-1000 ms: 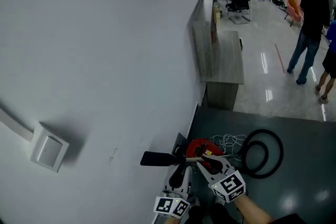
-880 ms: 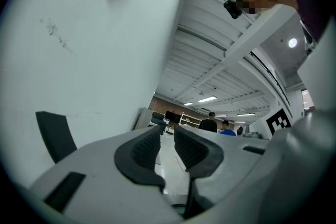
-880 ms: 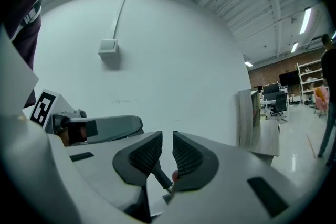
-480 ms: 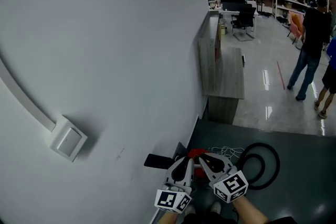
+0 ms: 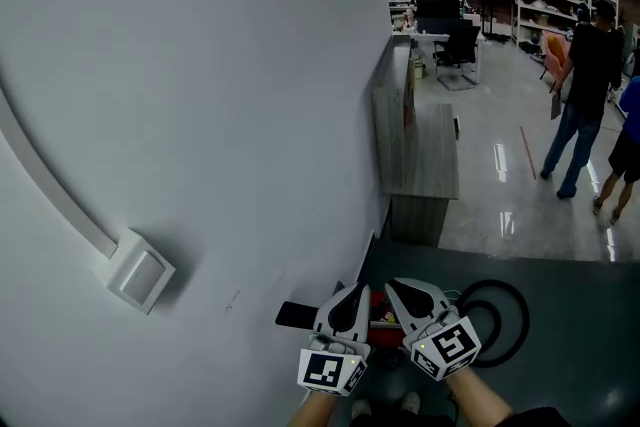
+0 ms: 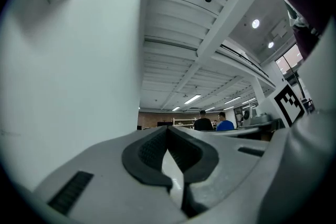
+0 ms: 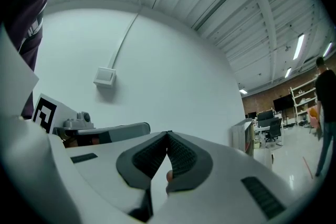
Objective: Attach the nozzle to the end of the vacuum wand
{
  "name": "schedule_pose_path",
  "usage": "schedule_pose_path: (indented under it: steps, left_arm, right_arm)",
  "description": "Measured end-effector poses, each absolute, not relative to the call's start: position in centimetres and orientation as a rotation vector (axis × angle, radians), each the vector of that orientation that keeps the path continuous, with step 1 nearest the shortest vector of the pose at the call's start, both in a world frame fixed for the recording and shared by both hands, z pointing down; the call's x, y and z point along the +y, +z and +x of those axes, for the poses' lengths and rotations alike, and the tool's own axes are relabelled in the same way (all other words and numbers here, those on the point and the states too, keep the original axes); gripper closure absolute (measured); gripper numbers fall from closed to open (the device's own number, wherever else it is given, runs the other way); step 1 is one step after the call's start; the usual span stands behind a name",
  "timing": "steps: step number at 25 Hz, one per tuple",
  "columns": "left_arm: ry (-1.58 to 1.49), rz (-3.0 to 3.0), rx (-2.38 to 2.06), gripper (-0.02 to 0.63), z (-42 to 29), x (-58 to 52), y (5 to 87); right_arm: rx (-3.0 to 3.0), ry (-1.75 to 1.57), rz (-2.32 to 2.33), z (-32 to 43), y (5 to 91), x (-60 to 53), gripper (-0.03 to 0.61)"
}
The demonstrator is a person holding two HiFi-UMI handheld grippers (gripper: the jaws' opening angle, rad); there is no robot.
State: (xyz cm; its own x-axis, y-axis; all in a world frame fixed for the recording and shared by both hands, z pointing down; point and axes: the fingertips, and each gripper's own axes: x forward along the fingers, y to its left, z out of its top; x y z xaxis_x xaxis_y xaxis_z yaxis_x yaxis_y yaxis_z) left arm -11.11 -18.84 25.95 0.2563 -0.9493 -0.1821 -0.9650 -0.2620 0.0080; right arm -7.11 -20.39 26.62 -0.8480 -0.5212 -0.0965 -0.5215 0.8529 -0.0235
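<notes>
In the head view my left gripper point(image 5: 354, 298) and right gripper point(image 5: 399, 292) are raised side by side at the bottom centre, above the dark mat point(image 5: 560, 315). Both are shut with nothing between the pads. A sliver of the red vacuum body point(image 5: 383, 317) shows between them; most of it is hidden. The flat black nozzle point(image 5: 297, 315) lies left of the left gripper, by the wall. The left gripper view shows its jaws point(image 6: 168, 129) closed against wall and ceiling. Closed tips and the same emptiness show in the right gripper view point(image 7: 168, 135). No wand end is visible.
A black hose loop point(image 5: 497, 318) lies on the mat to the right. The grey wall point(image 5: 200, 115) with a white conduit box point(image 5: 141, 271) fills the left. A grey counter point(image 5: 420, 145) runs back along the wall. People point(image 5: 578, 85) stand on the shiny floor at the far right.
Both grippers have risen from the vacuum and their jaws have closed empty. The red vacuum, plain a second ago, is now mostly covered by them.
</notes>
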Motion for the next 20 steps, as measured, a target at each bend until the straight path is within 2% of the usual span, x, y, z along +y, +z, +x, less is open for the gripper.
schedule_pose_path:
  steps: [20]
  left_arm:
    - [0.204,-2.408,1.807,0.610,-10.50,-19.68,25.68]
  right_arm:
    - [2.906,0.070,-0.872,-6.56,25.59,-20.98,0.560]
